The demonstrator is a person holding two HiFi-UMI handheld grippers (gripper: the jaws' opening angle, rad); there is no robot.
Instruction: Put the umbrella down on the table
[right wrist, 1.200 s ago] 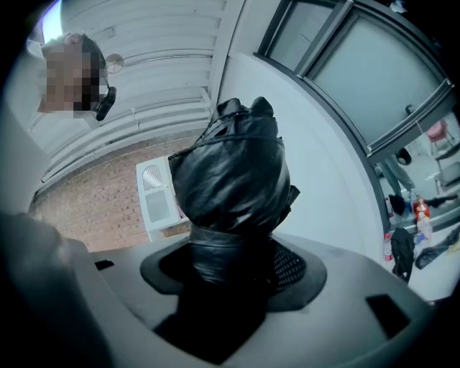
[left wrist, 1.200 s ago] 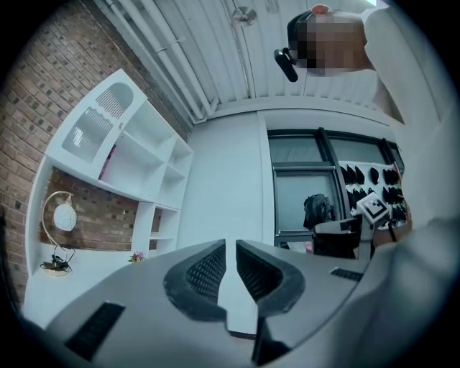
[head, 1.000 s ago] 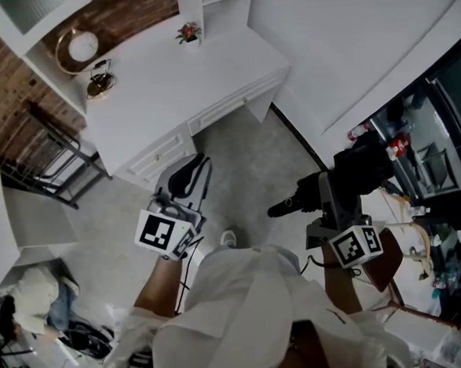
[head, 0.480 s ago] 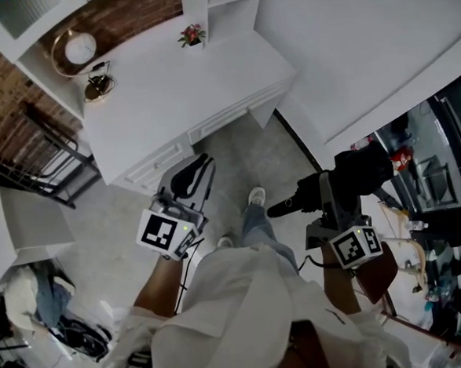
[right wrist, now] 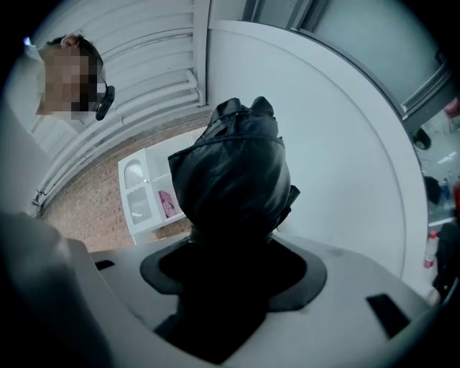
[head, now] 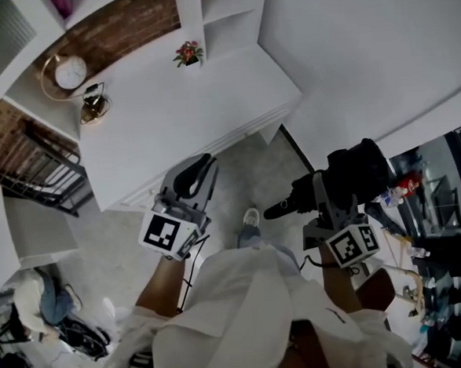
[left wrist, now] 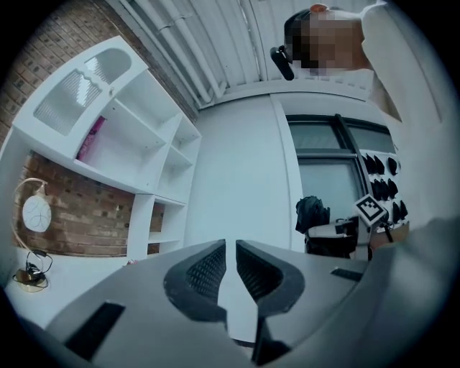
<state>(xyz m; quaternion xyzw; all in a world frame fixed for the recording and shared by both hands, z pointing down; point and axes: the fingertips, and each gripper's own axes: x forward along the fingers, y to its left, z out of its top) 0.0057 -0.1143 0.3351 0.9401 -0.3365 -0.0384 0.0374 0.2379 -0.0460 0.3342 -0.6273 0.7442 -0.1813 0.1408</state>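
The folded black umbrella [head: 357,172] lies across my right gripper [head: 326,196], its handle end [head: 282,208] sticking out to the left. In the right gripper view the umbrella [right wrist: 233,169] fills the space between the jaws, and the right gripper [right wrist: 230,259] is shut on it. My left gripper [head: 195,177] hangs at the front edge of the white table [head: 210,118]. The left gripper [left wrist: 230,262] has its jaws nearly together, with nothing between them. Both grippers are held level, above the floor in front of the table.
On the table's back left stand a round clock [head: 69,71] and a small brass lamp [head: 91,109], and a potted flower [head: 187,52] stands at the back. White shelves [left wrist: 118,122] rise behind. A black rack [head: 36,165] stands left of the table. My shoe [head: 250,216] shows below.
Both grippers have moved toward the white table, with the umbrella still held in the right one. The table now sits closer, and the left gripper has reached its front edge.
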